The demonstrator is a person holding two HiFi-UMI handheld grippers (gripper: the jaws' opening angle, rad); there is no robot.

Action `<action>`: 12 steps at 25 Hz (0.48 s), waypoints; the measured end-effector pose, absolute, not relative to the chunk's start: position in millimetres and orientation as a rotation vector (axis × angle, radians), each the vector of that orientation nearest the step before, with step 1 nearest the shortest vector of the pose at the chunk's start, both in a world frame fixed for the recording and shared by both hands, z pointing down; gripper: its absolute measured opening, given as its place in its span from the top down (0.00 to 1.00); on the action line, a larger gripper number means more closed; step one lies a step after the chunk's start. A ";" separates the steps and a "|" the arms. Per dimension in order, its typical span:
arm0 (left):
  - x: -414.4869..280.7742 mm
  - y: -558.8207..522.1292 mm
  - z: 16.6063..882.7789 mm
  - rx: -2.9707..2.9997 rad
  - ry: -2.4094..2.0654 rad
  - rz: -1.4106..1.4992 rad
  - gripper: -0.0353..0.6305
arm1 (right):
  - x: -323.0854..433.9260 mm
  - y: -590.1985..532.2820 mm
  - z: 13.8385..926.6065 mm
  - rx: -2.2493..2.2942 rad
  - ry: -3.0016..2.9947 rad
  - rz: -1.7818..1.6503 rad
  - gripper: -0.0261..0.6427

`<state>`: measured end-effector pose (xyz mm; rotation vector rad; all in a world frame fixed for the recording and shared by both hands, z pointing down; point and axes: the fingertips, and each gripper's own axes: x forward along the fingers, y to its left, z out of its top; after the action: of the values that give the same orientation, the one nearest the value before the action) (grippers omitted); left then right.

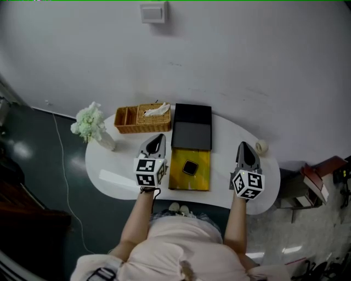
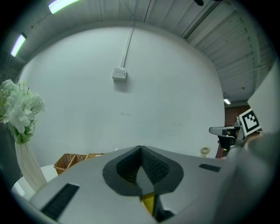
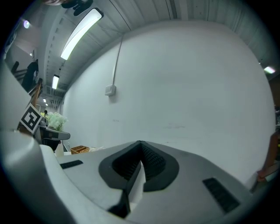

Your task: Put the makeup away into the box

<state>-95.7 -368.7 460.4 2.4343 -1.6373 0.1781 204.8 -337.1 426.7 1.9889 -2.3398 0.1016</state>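
Observation:
A gold box (image 1: 202,176) lies open on the white table (image 1: 109,170), with a small black compact (image 1: 190,167) inside it. Behind it sits a black case (image 1: 191,127). My left gripper (image 1: 158,137) hovers just left of the gold box, jaws shut with nothing between them (image 2: 140,148). A sliver of the gold box (image 2: 148,202) shows below the jaws. My right gripper (image 1: 243,146) hangs to the right of the box, also shut and empty (image 3: 140,142). Both point level toward the white wall.
A wicker basket (image 1: 127,127) holding tissues stands at the back left, beside white flowers (image 1: 89,122) in a vase. A small round cream object (image 1: 261,146) sits at the table's far right edge. A switch plate (image 1: 153,12) is on the wall.

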 end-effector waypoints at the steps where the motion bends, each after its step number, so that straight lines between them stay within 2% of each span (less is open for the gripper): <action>1: -95.8 -369.0 460.4 2.433 -1.640 0.175 0.91 | 206.4 -337.0 427.0 1.991 -2.331 0.096 0.94; 12: -94.8 -369.6 465.1 2.416 -1.647 0.170 0.91 | 220.6 -336.0 432.2 2.010 -2.258 0.078 0.94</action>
<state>-94.8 -369.6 465.1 2.4164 -1.6468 0.1696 220.6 -336.0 432.2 2.0097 -2.2579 0.0785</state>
